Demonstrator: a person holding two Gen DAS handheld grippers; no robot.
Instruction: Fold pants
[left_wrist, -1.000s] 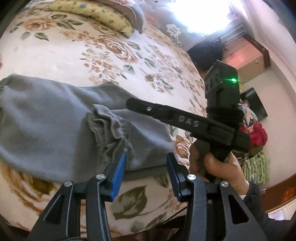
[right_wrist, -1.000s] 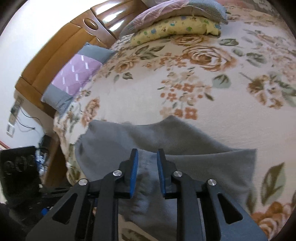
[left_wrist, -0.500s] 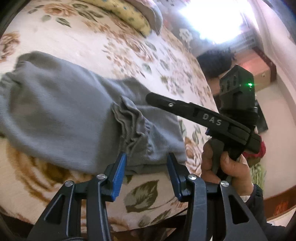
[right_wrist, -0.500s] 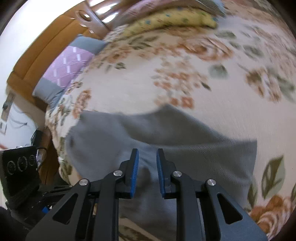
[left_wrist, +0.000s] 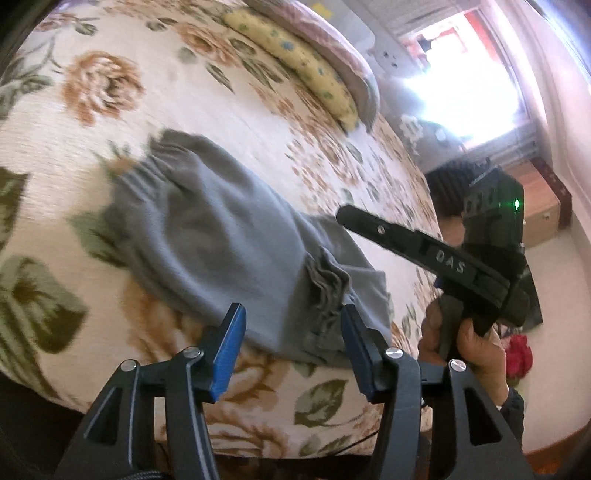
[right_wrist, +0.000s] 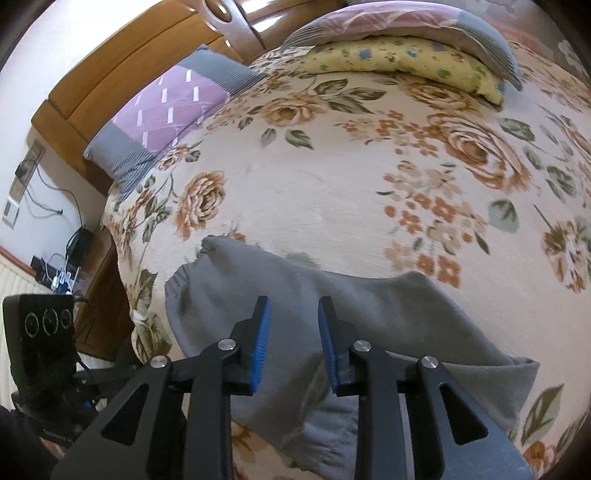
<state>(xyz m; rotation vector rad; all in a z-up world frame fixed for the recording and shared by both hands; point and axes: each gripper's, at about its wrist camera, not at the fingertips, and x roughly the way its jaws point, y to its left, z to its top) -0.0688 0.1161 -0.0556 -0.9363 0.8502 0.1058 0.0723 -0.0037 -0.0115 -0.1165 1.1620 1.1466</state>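
So we see grey pants (left_wrist: 221, 236) lying folded on the floral bedspread (left_wrist: 192, 96), near the bed's front edge, elastic waistband bunched at the far left end and gathered cuffs on top near the front right. Left gripper (left_wrist: 291, 354) hangs above that front edge, jaws apart and just been opening, blue pads clear of the cloth, nothing pinched. Right gripper (right_wrist: 293, 343) hovers over the pants (right_wrist: 388, 317) too, jaws a narrow gap apart, also just been opening, no fabric between the pads. We spot the person's hand (left_wrist: 465, 343) around the right gripper's handle in the left view. Yellow pillow (right_wrist: 399, 62) and purple-grey pillow (right_wrist: 166, 110) sit by the wooden headboard (right_wrist: 110, 70).
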